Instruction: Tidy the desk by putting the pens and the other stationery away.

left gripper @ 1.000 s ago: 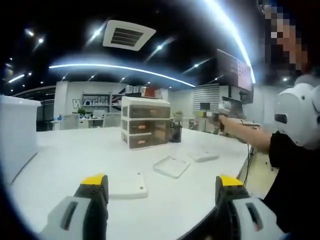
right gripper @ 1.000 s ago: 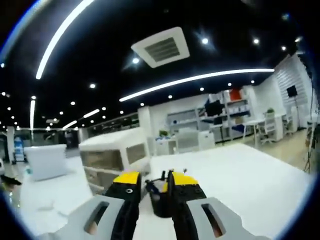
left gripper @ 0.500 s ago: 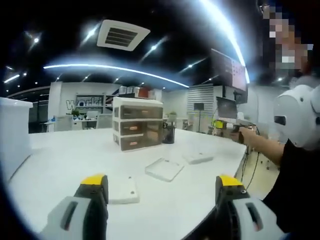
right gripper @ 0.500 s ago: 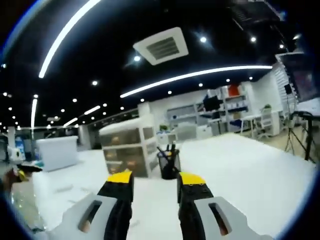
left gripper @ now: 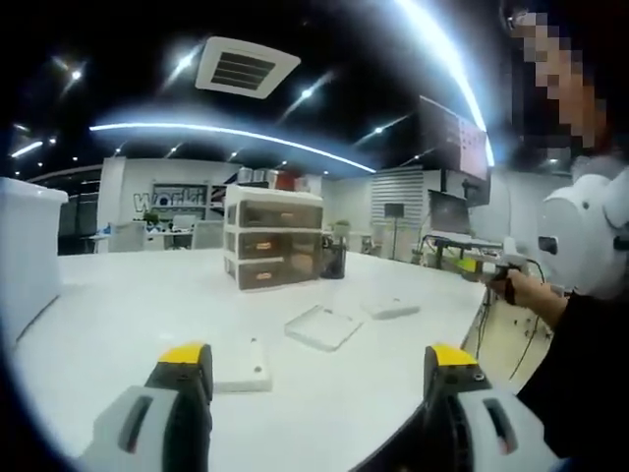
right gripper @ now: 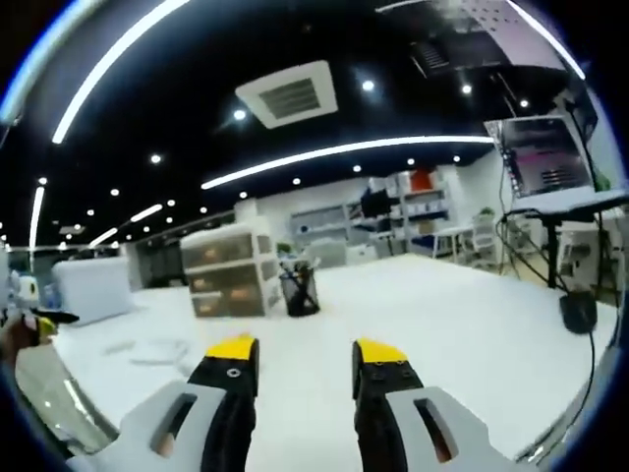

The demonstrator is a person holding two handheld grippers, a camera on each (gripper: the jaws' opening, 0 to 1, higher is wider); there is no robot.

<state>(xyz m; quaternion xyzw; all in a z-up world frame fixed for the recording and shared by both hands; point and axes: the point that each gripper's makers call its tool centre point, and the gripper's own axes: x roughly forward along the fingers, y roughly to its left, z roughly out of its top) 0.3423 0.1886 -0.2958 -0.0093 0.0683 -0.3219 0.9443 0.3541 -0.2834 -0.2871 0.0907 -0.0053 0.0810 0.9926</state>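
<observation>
Left gripper (left gripper: 314,369): jaws spread wide, nothing between them; it hangs low over the near edge of the desk (left gripper: 118,315).
Right gripper (right gripper: 295,359): jaws parted with a clear gap, holding nothing; in the left gripper view the hand (left gripper: 511,287) carrying it sits off the desk's right edge, away from the stationery.
Flat stationery: a white slab (left gripper: 241,366) lies just ahead of the left jaws near the near edge; a clear square lid or tray (left gripper: 321,325) lies beyond it toward the middle; a small white block (left gripper: 393,309) lies nearer the right edge.
Storage: the drawer unit (left gripper: 271,251) stands toward the far edge, the pen cup (right gripper: 298,289) close beside it with pens upright inside.
Key relation: the white slab lies straight ahead of the left gripper, its long axis running roughly away from the jaws.
Nearer hand: the left one, judging by these views.
Next move: likely a short reach forward and down with the left jaws.
</observation>
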